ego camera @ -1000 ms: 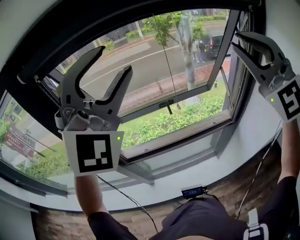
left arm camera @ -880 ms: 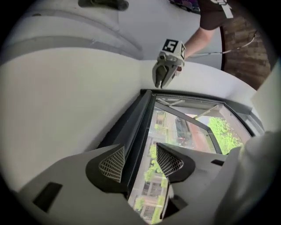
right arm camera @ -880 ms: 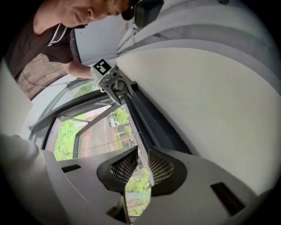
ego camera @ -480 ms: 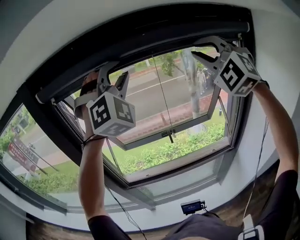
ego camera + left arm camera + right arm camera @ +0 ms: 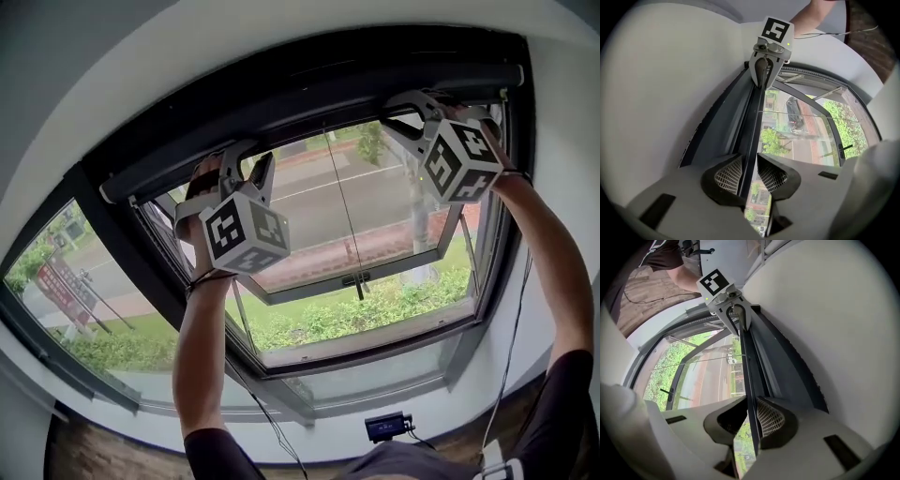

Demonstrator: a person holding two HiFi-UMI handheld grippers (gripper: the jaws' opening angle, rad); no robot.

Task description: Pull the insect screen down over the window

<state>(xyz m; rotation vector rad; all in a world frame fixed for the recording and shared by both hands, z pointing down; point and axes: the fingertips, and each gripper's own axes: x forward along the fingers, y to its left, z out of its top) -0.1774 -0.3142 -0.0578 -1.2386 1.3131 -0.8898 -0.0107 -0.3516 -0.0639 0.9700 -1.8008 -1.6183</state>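
The insect screen is rolled up in its dark housing point(image 5: 281, 94) along the window's top. Its dark pull bar point(image 5: 328, 120) lies just below the housing. My left gripper point(image 5: 248, 161) is raised to the bar's left part. The bar point(image 5: 752, 126) runs between its pads; the jaws have just been closing, and a slit of daylight still shows beside one pad point(image 5: 772, 176). My right gripper point(image 5: 398, 114) is at the bar's right part. There the pads point(image 5: 769, 419) press on the bar point(image 5: 749, 376), with the left gripper point(image 5: 737, 317) farther along.
Behind the bar the window sash point(image 5: 441, 253) stands swung outward, with a black handle point(image 5: 356, 281) on its lower rail. A thin cord point(image 5: 342, 206) hangs down the middle. White wall rises above the housing. A small device point(image 5: 387, 427) and cables lie on the sill below.
Both grippers rose from in front of the pane to the top bar. Their wide jaws narrowed around it, and the head view tilted upward.
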